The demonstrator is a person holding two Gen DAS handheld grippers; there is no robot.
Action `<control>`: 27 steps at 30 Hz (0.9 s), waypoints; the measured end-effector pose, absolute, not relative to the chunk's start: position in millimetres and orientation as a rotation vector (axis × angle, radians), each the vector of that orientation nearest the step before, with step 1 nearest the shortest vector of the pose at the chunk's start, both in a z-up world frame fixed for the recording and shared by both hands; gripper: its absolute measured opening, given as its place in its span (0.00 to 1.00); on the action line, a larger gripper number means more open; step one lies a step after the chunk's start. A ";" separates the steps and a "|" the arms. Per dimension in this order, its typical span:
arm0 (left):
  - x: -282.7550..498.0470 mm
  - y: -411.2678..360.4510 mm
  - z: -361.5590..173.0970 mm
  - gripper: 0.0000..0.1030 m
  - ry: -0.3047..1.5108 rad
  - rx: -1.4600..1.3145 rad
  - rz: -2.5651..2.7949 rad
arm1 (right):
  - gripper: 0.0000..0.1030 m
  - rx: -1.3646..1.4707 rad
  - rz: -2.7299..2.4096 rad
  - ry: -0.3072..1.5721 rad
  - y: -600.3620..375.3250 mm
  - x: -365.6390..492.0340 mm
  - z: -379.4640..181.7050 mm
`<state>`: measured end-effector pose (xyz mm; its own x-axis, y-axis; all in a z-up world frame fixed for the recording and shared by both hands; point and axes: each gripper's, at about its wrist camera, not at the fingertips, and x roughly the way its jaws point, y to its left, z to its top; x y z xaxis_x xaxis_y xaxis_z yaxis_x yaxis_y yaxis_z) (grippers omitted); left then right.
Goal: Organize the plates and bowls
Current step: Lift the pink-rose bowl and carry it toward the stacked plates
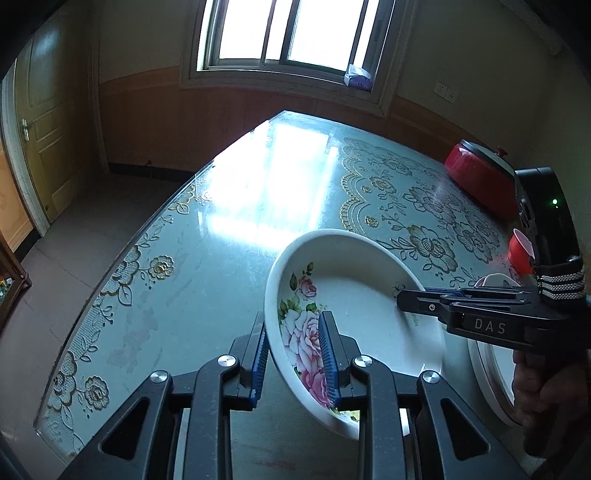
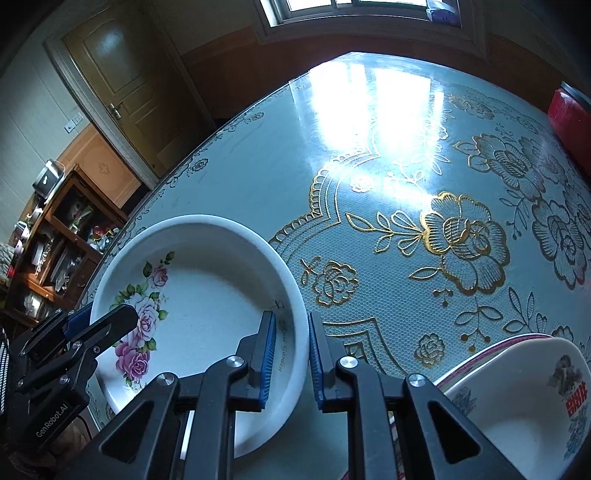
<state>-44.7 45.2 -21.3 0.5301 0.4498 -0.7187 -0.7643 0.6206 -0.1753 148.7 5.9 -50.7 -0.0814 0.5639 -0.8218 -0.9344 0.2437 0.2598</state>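
A glass-topped table covered with a pale blue cloth patterned in gold flowers filled both views, window glare on its far half. A window stood in the far wall and a wooden door at the left. The rose-painted deep plate was tilted above the near table edge. The left gripper clenched its left rim; the right gripper straddled the opposite rim, its pads seemingly pressed on it. A white bowl sat near right, a red pot far right.
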 end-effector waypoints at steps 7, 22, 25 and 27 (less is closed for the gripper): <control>-42.1 42.4 -14.1 0.26 0.668 -0.500 0.752 | 0.15 -0.428 1.319 1.038 -7.0 157.2 -45.0; -37.9 34.9 16.2 0.26 0.598 -0.475 0.676 | 0.12 -0.264 1.304 1.003 -61.7 182.4 -6.5; -32.7 31.6 22.1 0.26 0.593 -0.458 0.653 | 0.12 -0.238 1.288 0.992 -78.3 189.2 -2.1; -28.1 29.1 24.6 0.26 0.596 -0.447 0.634 | 0.12 -0.221 1.274 0.988 -90.3 193.7 0.3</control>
<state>-28.1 29.1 24.6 0.6505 0.4146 -0.6364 -0.6605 0.7225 -0.2044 193.7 -90.3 0.3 -0.0365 0.6947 -0.7184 -0.8687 0.3334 0.3665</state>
